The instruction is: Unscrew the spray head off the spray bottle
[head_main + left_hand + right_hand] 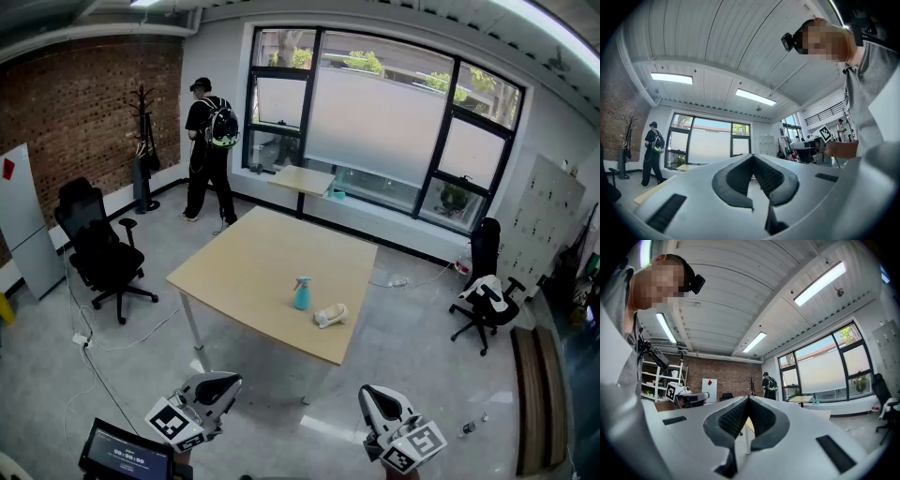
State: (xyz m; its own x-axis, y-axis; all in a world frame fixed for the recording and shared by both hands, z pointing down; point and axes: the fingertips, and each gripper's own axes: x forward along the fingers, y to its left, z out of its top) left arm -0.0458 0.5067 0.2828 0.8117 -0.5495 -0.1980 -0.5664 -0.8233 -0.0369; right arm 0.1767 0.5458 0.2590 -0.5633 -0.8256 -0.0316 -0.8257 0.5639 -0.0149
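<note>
Well beyond the right hand-held gripper (pixel 374 395) stands the spray bottle (pixel 301 293).

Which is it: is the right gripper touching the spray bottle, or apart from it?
Apart. The head view shows the right gripper low in the frame, jaws shut, with floor and table edge between it and the spray bottle standing on the table.

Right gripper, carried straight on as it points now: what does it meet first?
Probably the near edge of the wooden table: its top and a leg show just under the shut, empty tongs of the right gripper. It may instead pass just above; depth is unclear.
</note>
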